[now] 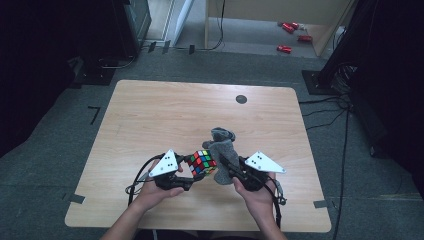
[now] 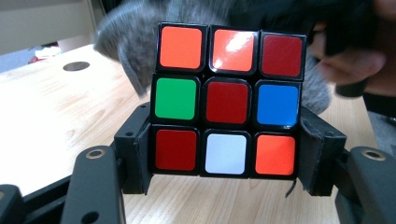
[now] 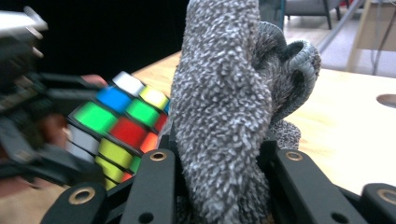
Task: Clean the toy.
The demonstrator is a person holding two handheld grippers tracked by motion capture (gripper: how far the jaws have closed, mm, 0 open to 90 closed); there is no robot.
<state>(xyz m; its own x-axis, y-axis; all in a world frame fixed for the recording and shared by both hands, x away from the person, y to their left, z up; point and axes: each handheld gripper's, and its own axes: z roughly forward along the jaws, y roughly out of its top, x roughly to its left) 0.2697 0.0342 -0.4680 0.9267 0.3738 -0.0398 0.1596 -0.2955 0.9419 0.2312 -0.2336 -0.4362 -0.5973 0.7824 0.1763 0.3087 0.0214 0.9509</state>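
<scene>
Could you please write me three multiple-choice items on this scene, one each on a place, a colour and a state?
1. Where is the grey cloth relative to the puzzle cube in the high view?
A. On the cube's right
B. On the cube's left
C. At the table's far edge

2. In the left gripper view, which colour is the centre sticker of the cube face towards the camera?
A. Yellow
B. Dark red
C. Green

3. What is the left hand-held gripper doing?
A. Lying open on the table
B. Clamped on the cube
C. Holding the cloth

Answers: 1 A, the cloth sits beside the cube's right. 2 B, the middle square is dark red. 3 B, its jaws press the cube's sides.
</scene>
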